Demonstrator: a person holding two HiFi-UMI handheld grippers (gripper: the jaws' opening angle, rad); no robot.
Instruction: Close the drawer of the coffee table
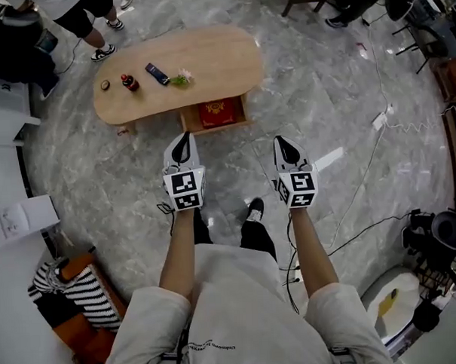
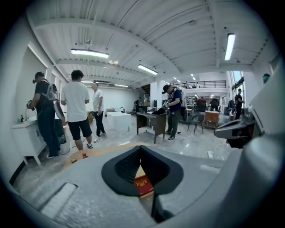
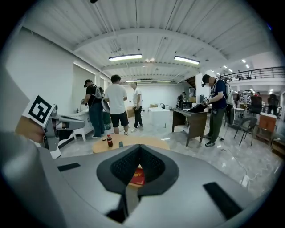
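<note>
The oval wooden coffee table (image 1: 208, 61) stands on the marble floor ahead of me. Its drawer (image 1: 214, 114) is pulled out on the near side, with a red box lying inside. Both grippers hang in the air short of the table, touching nothing. My left gripper (image 1: 182, 137) points at the drawer's left front, jaws together and empty. My right gripper (image 1: 280, 141) is off to the drawer's right, also shut and empty. In the left gripper view the red box (image 2: 143, 185) shows below the left gripper (image 2: 140, 148). The right gripper (image 3: 139, 146) frames the red box (image 3: 138, 177) too.
On the tabletop are a small dark bottle (image 1: 130, 83), a remote (image 1: 157, 73), a little plant (image 1: 181, 78) and a round lid (image 1: 105, 85). People stand beyond the table at the top left. Cables (image 1: 377, 148) trail on the floor to the right. A striped bag (image 1: 74, 297) lies at my left.
</note>
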